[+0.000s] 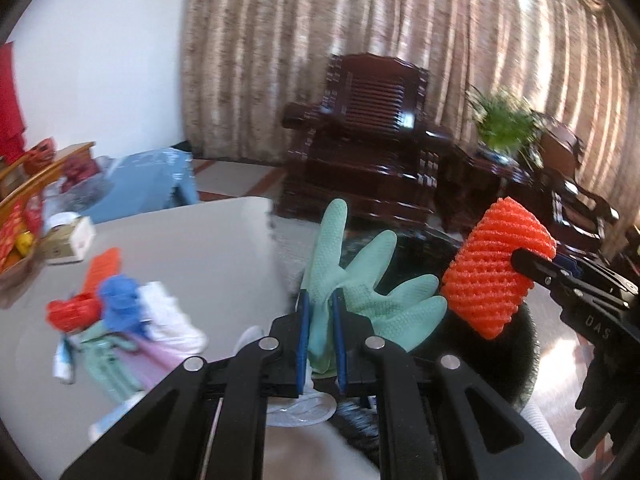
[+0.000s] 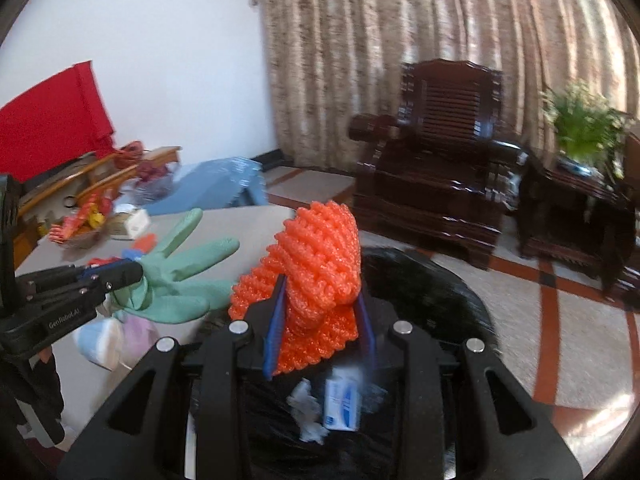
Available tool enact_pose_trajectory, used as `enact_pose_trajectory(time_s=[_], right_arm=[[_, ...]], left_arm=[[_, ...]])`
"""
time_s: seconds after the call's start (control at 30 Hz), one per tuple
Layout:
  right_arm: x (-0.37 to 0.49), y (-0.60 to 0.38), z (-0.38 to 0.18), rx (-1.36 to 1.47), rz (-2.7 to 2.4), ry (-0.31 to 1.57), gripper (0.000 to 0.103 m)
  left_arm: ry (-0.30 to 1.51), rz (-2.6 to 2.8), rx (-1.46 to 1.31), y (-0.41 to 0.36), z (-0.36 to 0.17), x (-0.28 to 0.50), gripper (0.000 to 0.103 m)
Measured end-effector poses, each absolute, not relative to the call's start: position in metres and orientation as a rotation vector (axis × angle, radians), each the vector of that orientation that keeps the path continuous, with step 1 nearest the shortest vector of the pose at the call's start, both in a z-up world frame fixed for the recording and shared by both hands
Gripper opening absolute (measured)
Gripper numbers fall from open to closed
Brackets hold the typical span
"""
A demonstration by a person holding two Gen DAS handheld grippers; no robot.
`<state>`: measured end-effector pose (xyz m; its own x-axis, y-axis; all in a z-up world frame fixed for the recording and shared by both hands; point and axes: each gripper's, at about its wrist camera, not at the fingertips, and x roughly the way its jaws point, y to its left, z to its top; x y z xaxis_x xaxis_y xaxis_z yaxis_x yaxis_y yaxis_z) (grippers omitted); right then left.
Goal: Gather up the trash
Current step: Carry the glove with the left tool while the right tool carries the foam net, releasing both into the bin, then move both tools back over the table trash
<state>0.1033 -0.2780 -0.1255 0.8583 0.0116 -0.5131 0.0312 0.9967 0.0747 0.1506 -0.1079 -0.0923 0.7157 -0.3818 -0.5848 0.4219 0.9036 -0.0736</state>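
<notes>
Patterned curtains and a dark wooden armchair point(image 2: 436, 128) back a pale tabletop point(image 1: 192, 248) where a heap of scraps point(image 1: 120, 312) waits. Both loads are on their way to the bin. The left gripper point(image 1: 320, 336) is pinched tight on a green rubber glove point(image 1: 352, 280); the right gripper point(image 2: 320, 320) squeezes an orange foam net point(image 2: 320, 248). Below sits a black trash bag point(image 2: 432, 280) — a small carton point(image 2: 340, 400) and crumpled tissue point(image 2: 308, 412) already inside. Next, I judge, each load must hang squarely over the bag's mouth before its gripper lets go.
</notes>
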Motion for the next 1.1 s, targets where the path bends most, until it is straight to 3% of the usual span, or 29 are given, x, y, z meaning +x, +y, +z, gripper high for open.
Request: enact_pose_trajectory(time_s=[0.37,0.5,0.57,0.67,0.73,0.8,0.97,1.1], right_arm=[[0.097,-0.331,-0.171,0.12,-0.133,0.606,0.034],[0.101,-0.335,-0.181,0.12,-0.147,0.642,0.044],[0.098,-0.336,-0.186,0.126,-0.152,0.652,0.05],[0.098,-0.336,-0.186,0.132,-0.167,0.654,0.066],[0.095,-0.333,-0.183,0.135,-0.183,0.638,0.085],[0.092,-0.33,-0.18,0.142,-0.187,0.621,0.093],[0.096,-0.315,-0.167,0.165,-0.13,0.605,0.098],[0.107,-0.291,-0.153,0.184,-0.059,0.589,0.098]], left_arm=[[0.691,-0.561,0.113,-0.193,-0.127,0.167,0.012],[0.737,-0.601,0.097,-0.205,-0.139,0.176,0.016],[0.746,-0.608,0.099,-0.205,-0.141,0.177,0.03],[0.74,-0.613,0.098,-0.202,-0.139,0.175,0.04],[0.732,-0.602,0.095,-0.195,-0.136,0.174,0.047],[0.717,-0.585,0.087,-0.188,-0.13,0.173,0.058],[0.674,-0.531,0.078,-0.155,-0.114,0.167,0.077],[0.641,-0.473,0.07,-0.118,-0.101,0.158,0.082]])
